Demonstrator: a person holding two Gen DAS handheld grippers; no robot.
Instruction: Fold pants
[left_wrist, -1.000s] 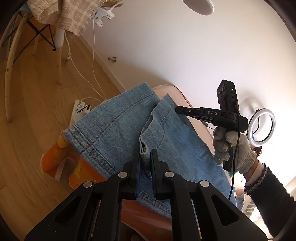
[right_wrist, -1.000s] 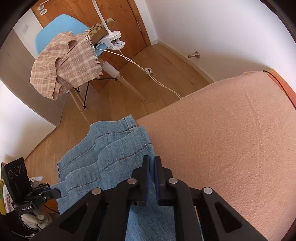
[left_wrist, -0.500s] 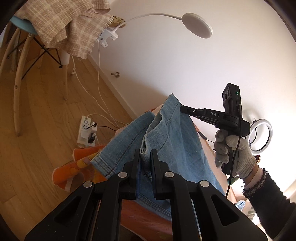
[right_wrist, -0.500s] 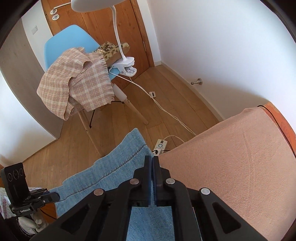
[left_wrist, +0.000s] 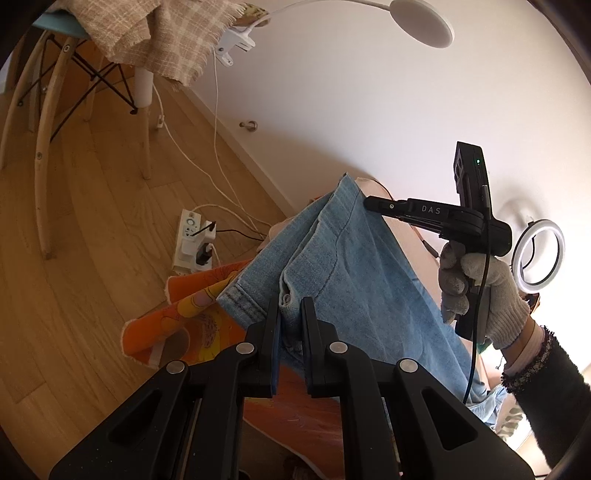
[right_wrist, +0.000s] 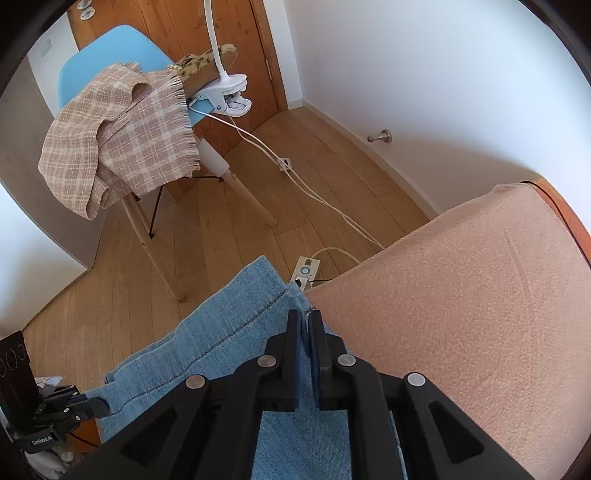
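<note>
Light blue denim pants (left_wrist: 351, 273) stretch taut between my two grippers above the end of a peach-covered table (right_wrist: 480, 295). My left gripper (left_wrist: 290, 314) is shut on a hemmed corner of the denim, and also appears as the left gripper (right_wrist: 94, 406) at the lower left of the right wrist view. My right gripper (right_wrist: 304, 321) pinches the other corner at the table's edge. Its jaws are opening, with the denim still between the pads. A gloved hand (left_wrist: 480, 291) carries the right gripper (left_wrist: 367, 203) at the pants' upper edge.
A power strip (right_wrist: 306, 271) and white cables lie on the wooden floor below the table's end. A blue chair with a plaid blanket (right_wrist: 122, 140) and a clamp lamp (left_wrist: 421, 22) stands beyond. Orange patterned cloth (left_wrist: 184, 321) hangs off the table. A ring light (left_wrist: 541, 254) stands behind the gloved hand.
Both grippers have carried the denim toward the table's end, and more floor shows beyond it. The fabric has drawn into a narrower taut band. A thin gap has appeared between the right fingers.
</note>
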